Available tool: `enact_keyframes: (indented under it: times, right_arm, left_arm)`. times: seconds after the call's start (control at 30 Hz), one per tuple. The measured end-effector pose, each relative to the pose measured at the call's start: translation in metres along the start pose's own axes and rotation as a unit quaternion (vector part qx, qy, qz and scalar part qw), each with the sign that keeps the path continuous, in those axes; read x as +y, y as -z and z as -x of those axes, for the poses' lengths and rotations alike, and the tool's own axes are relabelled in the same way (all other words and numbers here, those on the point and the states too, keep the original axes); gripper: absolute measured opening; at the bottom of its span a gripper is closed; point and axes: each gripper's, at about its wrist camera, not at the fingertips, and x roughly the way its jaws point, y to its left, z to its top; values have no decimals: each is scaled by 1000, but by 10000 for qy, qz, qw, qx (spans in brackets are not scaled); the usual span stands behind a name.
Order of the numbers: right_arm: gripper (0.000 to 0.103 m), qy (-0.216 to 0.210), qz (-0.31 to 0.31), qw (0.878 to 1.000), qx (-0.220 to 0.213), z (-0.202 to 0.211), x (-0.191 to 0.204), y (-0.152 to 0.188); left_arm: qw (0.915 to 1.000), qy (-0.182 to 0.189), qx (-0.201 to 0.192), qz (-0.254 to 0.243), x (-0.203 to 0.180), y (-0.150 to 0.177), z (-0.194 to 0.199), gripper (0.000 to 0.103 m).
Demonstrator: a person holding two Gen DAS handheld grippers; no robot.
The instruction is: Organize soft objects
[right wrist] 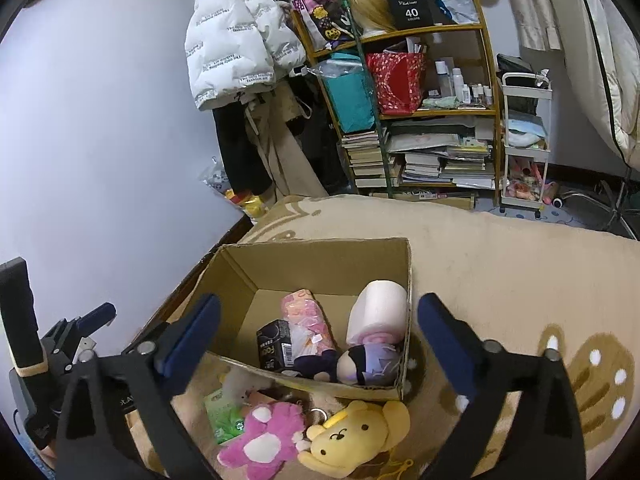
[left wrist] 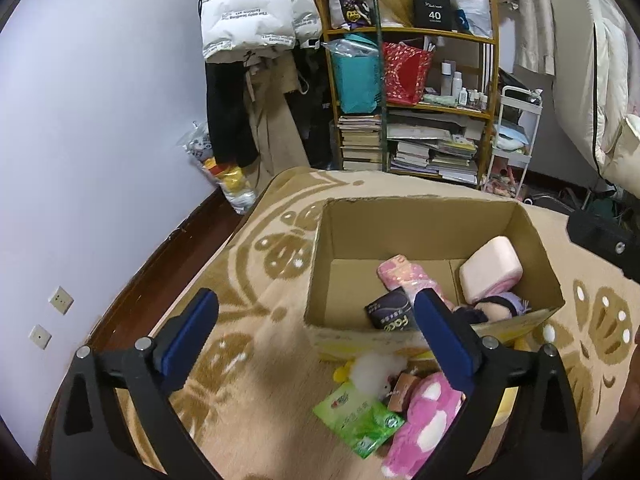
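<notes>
While both grippers, left gripper (left wrist: pixel 316 332) and right gripper (right wrist: pixel 320 332), are hovering wide-fingered and empty, yellow bear (right wrist: pixel 356 436) is lying at 6 o'clock of cardboard box (right wrist: pixel 320 252); pinching its head centrally is advisable.

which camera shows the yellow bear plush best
The right wrist view: the yellow bear plush lies whole in front of the cardboard box, face and ear clear. In the left wrist view only a yellow sliver peeks out behind the left gripper's finger.
</notes>
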Motion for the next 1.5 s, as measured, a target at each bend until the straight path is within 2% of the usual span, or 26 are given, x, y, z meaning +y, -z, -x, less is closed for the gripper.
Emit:
enact_keyframes:
  times: [0.2, 0.63, 0.87, 1.23, 1.5]
  right_arm:
    - [103, 133, 14, 9998, 163, 7, 4, 8]
    - [103, 237, -241, 9954, 893, 10, -3, 42]
    - [103, 360, -377, 9889, 1390, -7, -10, 59]
    - [103, 579, -398, 9792, 1902, -41, -8, 79]
    - [103, 706, -451, 9732, 2142, -61, -7, 92]
  left_arm:
    - [9998, -193, 85, -58, 6, 12, 8, 101]
    - [9965, -29, 823, 152, 20, 51, -12, 101]
    - [9909, 81, 1314, 268, 20, 69, -39, 101]
    - [9852, 154, 1703, 100, 8, 82, -67, 101]
    - [9800, 269, 1962, 195, 6, 88, -83, 101]
